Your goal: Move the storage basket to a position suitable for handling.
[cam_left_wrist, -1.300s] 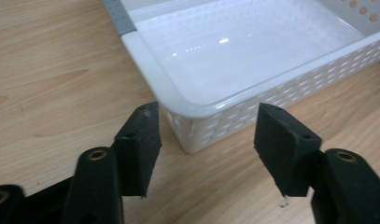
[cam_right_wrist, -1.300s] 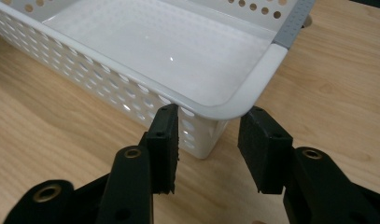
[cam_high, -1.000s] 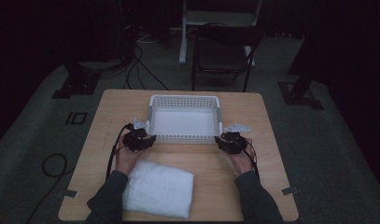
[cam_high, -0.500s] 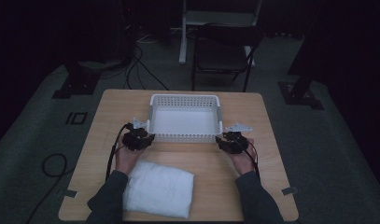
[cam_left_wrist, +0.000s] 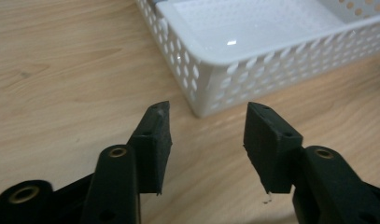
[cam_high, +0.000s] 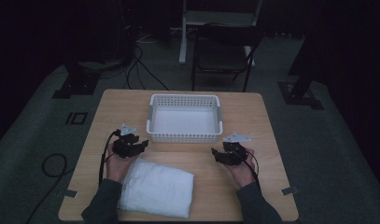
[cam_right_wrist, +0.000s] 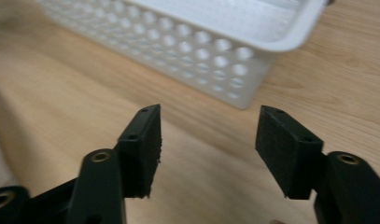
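— What are you doing with the two of them right now?

— I'm holding my left gripper (cam_high: pixel 140 145) near the table's (cam_high: pixel 253 112) left edge and my right gripper (cam_high: pixel 217 154) toward its right edge, both just short of the basket's (cam_high: pixel 185 136) near wall. Both pairs of jaws have just been opening; they're standing apart now, with nothing between them but bare wood.

— And the thing you're after?

— I'm judging it to be the folded cloth (cam_high: pixel 157 188), lying at the near edge, left of the middle, right beside my left forearm. The basket is sitting past it, at the middle toward the far edge, and it's empty.

— How are you planning to do it well?

— I'm thinking of drawing both grippers back toward the near edge, spreading the jaws wider, and taking the cloth at its two far corners, so it's lifting flat rather than unfolding. Then I'm carrying it over the near wall, not into it.

— Anything in the way?

— The basket's (cam_left_wrist: pixel 253 70) corner is standing just ahead of my left jaws, and its wall (cam_right_wrist: pixel 197 60) close ahead of my right ones. Beyond the table, a chair (cam_high: pixel 222 56) and floor cables (cam_high: pixel 145 70) are lying well clear.
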Motion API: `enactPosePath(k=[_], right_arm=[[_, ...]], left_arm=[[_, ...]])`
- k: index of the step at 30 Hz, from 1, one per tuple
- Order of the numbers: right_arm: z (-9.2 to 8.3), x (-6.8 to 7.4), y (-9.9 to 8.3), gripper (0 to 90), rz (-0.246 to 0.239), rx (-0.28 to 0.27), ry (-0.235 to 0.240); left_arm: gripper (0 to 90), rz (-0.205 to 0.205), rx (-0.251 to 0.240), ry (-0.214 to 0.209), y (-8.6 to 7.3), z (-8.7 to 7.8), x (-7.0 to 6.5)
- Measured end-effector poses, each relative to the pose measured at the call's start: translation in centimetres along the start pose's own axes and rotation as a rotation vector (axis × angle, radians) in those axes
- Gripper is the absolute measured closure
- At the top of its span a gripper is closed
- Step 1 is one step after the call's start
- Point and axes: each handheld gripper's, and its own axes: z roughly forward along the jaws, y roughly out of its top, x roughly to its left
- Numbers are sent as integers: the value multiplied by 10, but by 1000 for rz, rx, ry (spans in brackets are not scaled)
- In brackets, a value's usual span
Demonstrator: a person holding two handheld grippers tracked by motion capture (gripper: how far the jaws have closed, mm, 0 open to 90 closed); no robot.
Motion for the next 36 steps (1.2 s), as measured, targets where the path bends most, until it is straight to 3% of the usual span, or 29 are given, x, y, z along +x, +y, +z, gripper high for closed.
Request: enactPosePath(k=[5, 11, 17, 25, 30, 34, 36], right_arm=[[-5, 29, -9, 336, -70, 10, 30], [-12, 59, -17, 320, -142, 14, 95], [-16, 77, -19, 332, -179, 10, 147], [-21, 102, -20, 362, -216, -8, 225], [-23, 115, -20, 310, -233, -16, 265], [-20, 122, -22, 267, -257, 16, 290], [-18, 126, -24, 244, -268, 28, 298]], left_arm=[[466, 0, 5, -9, -10, -15, -2], [435, 45, 20, -10, -25, -33, -10], [436, 71, 7, -22, -42, -52, -11], [432, 83, -12, -3, -59, -69, -13], [468, 94, 8, 4, -69, -78, -10], [481, 87, 41, 18, -83, -81, -6], [485, 64, 46, -10, -91, -80, -2]])
